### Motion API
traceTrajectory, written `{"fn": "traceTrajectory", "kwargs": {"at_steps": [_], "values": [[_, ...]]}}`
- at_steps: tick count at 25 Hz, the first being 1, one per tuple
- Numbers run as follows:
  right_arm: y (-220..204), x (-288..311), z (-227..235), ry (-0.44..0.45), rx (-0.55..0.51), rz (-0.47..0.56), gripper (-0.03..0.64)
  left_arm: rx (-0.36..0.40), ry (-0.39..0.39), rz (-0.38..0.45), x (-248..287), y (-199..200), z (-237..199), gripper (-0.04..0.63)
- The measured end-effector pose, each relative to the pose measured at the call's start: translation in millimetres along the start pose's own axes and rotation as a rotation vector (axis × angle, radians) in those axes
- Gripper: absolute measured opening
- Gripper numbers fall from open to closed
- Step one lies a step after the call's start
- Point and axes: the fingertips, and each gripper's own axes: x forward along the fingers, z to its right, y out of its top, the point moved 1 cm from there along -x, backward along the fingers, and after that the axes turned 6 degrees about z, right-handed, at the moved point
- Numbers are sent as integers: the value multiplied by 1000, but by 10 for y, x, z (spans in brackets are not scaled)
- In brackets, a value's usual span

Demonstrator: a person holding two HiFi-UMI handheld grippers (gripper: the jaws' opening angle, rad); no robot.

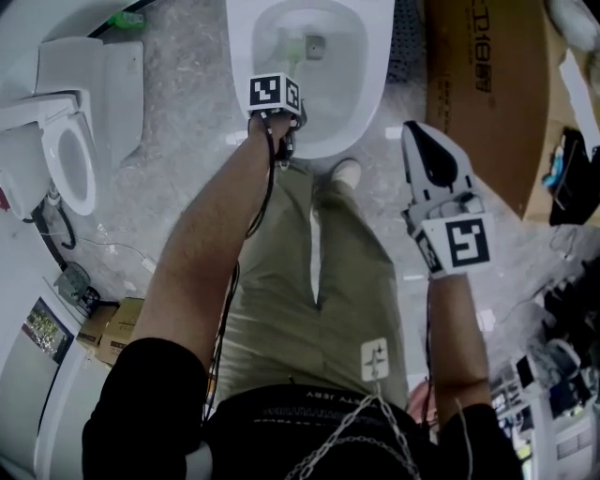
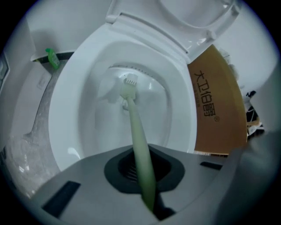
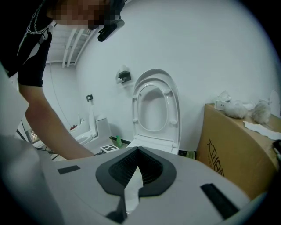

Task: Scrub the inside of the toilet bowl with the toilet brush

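Note:
A white toilet bowl stands open at the top of the head view, its lid and seat raised. My left gripper reaches over the bowl's near rim and is shut on the toilet brush's pale green handle. The brush head is down inside the bowl, near the back wall under the rim; it also shows in the head view as the brush. My right gripper hangs to the right of the bowl, away from it. The right gripper is shut with nothing in it.
A large cardboard box stands right of the toilet. A second toilet sits at the left, with a green bottle by the wall. Small boxes lie lower left. The person's shoe is at the bowl's front.

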Motion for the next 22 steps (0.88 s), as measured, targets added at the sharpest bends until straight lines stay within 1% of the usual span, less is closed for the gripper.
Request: {"fn": "traceTrajectory", "kwargs": {"at_steps": [2, 5, 9, 11, 13, 16, 19, 22], "values": [[36, -35, -16, 3, -2, 9, -9, 58, -16, 77, -141, 64, 108, 2], [139, -95, -74, 10, -10, 27, -9, 116, -41, 200, -454, 56, 290, 2], [344, -158, -128, 21, -39, 61, -9, 214, -40, 386, -1055, -14, 562, 2], [456, -193, -157, 16, -43, 76, -9, 250, -41, 487, -1390, -48, 692, 2], [590, -220, -209, 18, -53, 97, -9, 288, -51, 607, -1797, -39, 837, 2], [818, -293, -296, 26, -76, 127, -9, 382, -60, 794, -2482, -11, 1110, 2], [1084, -395, -383, 27, -82, 157, -9, 476, -38, 951, -3134, -1, 1346, 2], [1360, -524, -483, 36, -111, 172, -9, 549, -1, 1082, -3769, 19, 1544, 2]]}}
